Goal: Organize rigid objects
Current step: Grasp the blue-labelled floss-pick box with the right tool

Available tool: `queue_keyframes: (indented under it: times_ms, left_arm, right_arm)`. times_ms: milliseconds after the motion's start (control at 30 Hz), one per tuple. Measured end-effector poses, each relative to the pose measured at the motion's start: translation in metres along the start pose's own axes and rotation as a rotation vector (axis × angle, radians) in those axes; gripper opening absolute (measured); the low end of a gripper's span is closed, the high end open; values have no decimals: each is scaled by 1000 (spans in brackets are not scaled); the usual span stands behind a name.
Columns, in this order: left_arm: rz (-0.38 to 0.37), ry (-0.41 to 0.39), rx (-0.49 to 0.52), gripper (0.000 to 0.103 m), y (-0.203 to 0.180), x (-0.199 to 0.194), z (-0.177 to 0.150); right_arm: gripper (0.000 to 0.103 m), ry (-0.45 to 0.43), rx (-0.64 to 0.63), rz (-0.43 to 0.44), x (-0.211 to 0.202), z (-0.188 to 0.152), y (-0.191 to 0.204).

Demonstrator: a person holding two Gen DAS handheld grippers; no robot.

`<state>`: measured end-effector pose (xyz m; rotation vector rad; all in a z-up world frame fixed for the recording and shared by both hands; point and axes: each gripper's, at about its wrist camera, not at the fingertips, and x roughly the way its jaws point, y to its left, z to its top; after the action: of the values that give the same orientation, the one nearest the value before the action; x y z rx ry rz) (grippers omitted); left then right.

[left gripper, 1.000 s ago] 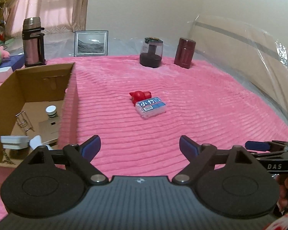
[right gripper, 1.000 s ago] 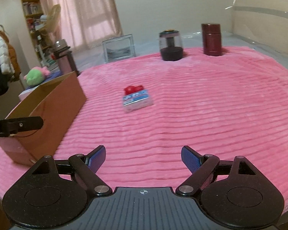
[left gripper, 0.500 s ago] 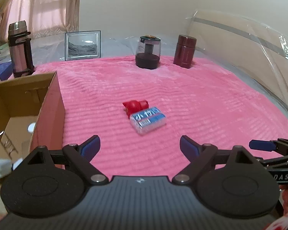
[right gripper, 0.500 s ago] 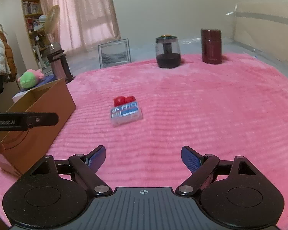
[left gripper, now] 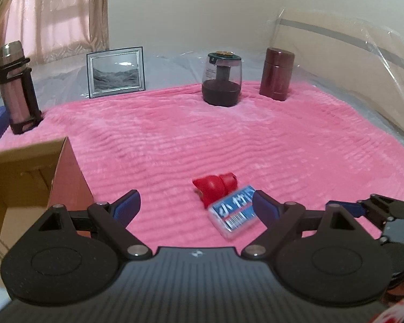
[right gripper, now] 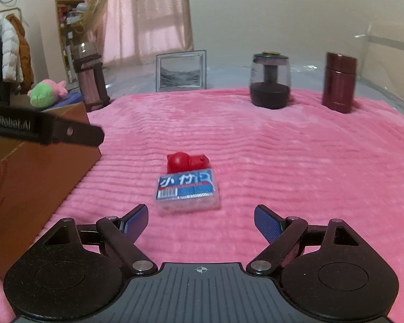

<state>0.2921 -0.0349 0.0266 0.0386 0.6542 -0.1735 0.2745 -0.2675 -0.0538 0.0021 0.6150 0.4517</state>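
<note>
**Reaching for the little clear box**

The clear box with the blue label lies mid-frame on the pink blanket, touching a red toy. The right gripper and the left gripper both have wide, empty fingers. Line up, drop over the box sides, then squeeze gently. The cardboard box waits at left.

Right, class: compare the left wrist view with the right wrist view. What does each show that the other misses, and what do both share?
Only the left wrist view: the cardboard box's open inside.
Only the right wrist view: a green plush toy, hanging coats and a bookshelf.
Both: the red toy, the blue-labelled packet, the picture frame, the dark-based jar, the maroon flask and the pink blanket.
</note>
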Motion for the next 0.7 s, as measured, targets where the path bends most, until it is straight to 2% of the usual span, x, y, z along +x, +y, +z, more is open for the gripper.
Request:
queue_keyframes:
  times_ms: [233, 433, 600, 633, 700]
  left_arm:
    - [19, 20, 38, 88, 5, 33, 15]
    - [53, 42, 61, 88, 12, 49, 9]
    - [52, 40, 91, 88, 9, 51, 10]
    - [50, 39, 93, 88, 8, 50, 11]
    - [49, 34, 96, 88, 6, 49, 11]
  right_arm:
    - [83, 6, -53, 16, 59, 6, 9]
    - [90, 34, -97, -13, 101, 4, 16]
    - [89, 69, -103, -17, 121, 0, 17]
    - [84, 70, -102, -13, 121, 0, 16]
    - [83, 58, -86, -7, 116, 1, 12]
